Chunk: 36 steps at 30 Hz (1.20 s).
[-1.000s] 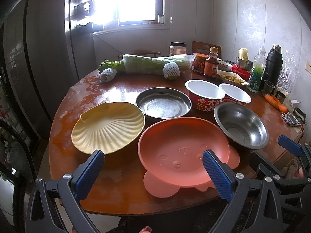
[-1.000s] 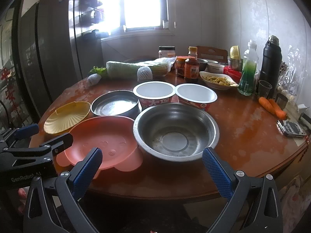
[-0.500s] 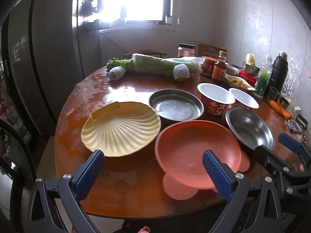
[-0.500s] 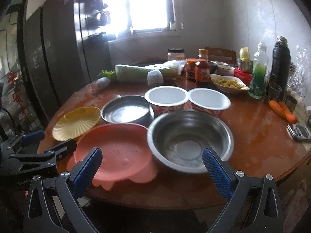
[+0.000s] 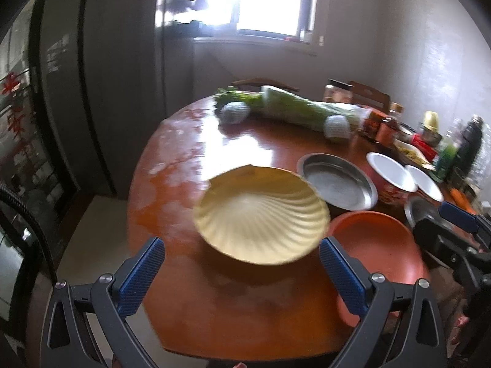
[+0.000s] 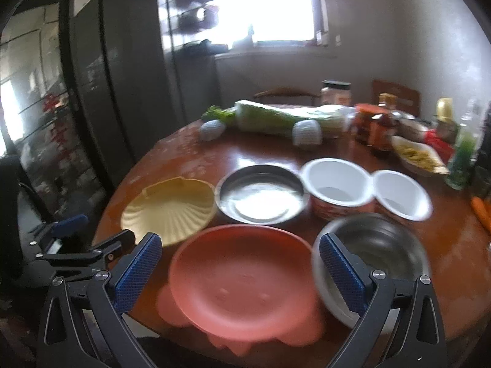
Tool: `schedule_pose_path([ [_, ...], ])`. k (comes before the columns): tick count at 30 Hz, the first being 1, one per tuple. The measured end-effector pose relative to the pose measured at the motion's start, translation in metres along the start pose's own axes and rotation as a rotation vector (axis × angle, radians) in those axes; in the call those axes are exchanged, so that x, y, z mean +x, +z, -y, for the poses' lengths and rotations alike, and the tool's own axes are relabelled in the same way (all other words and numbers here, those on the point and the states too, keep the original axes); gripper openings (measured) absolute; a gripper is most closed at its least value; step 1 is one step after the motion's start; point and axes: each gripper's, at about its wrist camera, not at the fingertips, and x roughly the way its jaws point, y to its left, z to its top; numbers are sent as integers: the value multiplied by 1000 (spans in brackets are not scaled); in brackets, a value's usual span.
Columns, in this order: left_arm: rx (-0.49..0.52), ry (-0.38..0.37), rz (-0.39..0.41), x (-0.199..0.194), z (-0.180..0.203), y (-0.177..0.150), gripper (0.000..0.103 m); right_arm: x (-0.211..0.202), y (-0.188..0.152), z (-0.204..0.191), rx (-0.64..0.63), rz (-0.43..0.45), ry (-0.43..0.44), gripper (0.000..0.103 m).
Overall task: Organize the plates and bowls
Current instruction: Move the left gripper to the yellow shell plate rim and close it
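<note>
Shell plate sits ungripped; both tongs spread, left tongs risk skidding its shallow rim across counter.

Bright window (overexposed) lights pale walls; perhaps a dark cabinet left.

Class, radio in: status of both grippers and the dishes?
Left gripper open, facing yellow shell-shaped plate. Right gripper open over pink plastic plate. Nothing held, nothing blocking.

Window blown out, sole light source, backlighting dim room. Glare streak on bench. Motion blur throughout, heavier in right wrist view. Fisheye bending, black vignette at corners.
</note>
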Motion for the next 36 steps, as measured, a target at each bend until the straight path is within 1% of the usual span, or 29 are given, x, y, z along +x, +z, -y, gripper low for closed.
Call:
schedule_pose_path([
  [1,-4,12,-1,3,-5,2,102,8,4,-2,0,-22,19,103],
  [3,1,45,-6,11,-16,8,102,20,10,-10,-23,-41,19,103],
  [5,4,58,-18,19,-25,13,102,35,14,-19,-51,-71,19,103],
  [7,-1,52,-38,29,-34,17,102,49,17,-23,-50,-96,60,103],
  [9,-5,57,-54,36,-40,17,102,62,19,-26,-51,-122,72,103],
  [10,-7,43,-63,39,-41,17,102,68,20,-28,-60,-125,71,102],
  [11,-10,28,-72,42,-42,16,102,74,20,-30,-70,-138,62,99],
  [13,-11,22,-75,45,-44,16,102,83,20,-35,-81,-155,84,96],
  [14,-8,21,-78,47,-44,16,102,87,19,-35,-79,-167,96,91],
  [15,-10,18,-78,49,-44,16,102,91,18,-35,-76,-181,104,88],
  [17,-8,2,-80,51,-44,17,101,99,18,-38,-80,-198,130,71],
  [19,-7,4,-85,54,-43,17,100,107,18,-41,-101,-217,133,65],
  [22,7,-5,-92,57,-41,17,98,114,18,-41,-110,-223,119,63],
  [24,8,-8,-96,60,-40,18,98,118,19,-41,-105,-230,121,58],
  [25,11,-7,-96,61,-39,19,97,119,19,-41,-105,-231,124,53],
  [26,12,-2,-97,62,-39,19,97,120,19,-42,-105,-231,130,52],
  [30,16,3,-103,66,-36,21,94,126,21,-46,-121,-234,135,51],
  [33,17,7,-114,70,-36,21,89,129,21,-45,-121,-235,117,49],
  [35,12,10,-121,72,-37,20,85,130,21,-45,-125,-232,116,44],
  [36,16,13,-124,73,-36,20,80,130,21,-46,-140,-228,113,42],
])
